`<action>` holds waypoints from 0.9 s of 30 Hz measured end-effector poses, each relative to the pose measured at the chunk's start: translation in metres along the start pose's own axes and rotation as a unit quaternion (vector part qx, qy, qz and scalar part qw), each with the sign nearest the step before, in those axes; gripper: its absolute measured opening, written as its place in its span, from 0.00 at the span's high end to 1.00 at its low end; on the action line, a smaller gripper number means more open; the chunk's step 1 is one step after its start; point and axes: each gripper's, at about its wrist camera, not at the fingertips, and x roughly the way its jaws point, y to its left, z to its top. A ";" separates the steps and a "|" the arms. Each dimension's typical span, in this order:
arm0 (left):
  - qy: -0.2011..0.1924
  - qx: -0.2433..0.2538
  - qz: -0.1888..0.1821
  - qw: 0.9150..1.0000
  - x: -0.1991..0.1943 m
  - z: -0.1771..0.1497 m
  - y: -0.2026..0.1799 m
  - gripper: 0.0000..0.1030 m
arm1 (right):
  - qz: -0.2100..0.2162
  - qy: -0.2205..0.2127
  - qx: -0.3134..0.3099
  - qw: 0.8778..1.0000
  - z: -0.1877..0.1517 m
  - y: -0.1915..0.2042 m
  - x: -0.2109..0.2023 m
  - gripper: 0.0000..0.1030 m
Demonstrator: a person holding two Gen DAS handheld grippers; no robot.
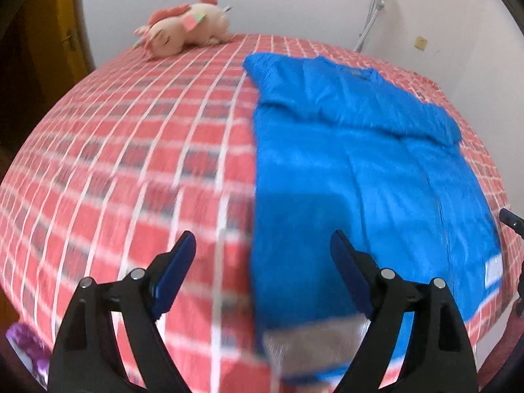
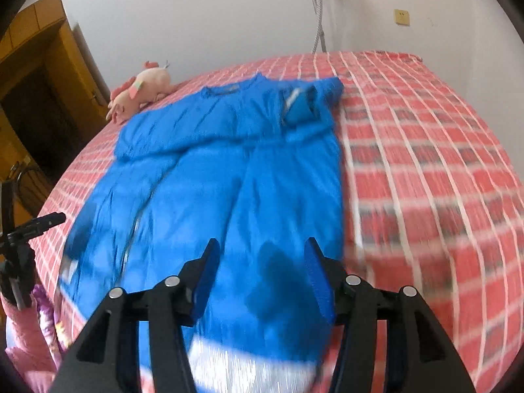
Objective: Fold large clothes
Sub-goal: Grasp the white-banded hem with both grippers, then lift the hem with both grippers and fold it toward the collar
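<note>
The blue jacket point(image 2: 213, 177) lies flat on the checked bed point(image 2: 425, 150) with sleeves folded in, its collar end toward the plush toy point(image 2: 140, 93), and both the left gripper point(image 1: 262, 262) and right gripper point(image 2: 262, 262) hover spread and empty above its hem, so pinch both hem corners evenly before folding toward the collar

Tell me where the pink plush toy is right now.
The pink plush toy lies at the far edge of the checked bed by the wall, left of the blue garment in both views.
</note>
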 end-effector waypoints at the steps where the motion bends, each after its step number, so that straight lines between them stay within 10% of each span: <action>1: 0.004 -0.001 -0.001 1.000 -0.004 -0.008 0.003 0.19 | 0.000 0.002 0.001 1.000 -0.010 -0.001 -0.008 0.47; 13: 0.059 -0.006 -0.062 0.996 -0.008 -0.078 -0.007 0.18 | 0.020 0.052 0.034 0.998 -0.083 -0.014 -0.032 0.44; 27: 0.073 -0.023 -0.107 0.991 0.008 -0.084 -0.019 0.27 | 0.075 0.082 0.048 0.993 -0.082 -0.011 0.001 0.43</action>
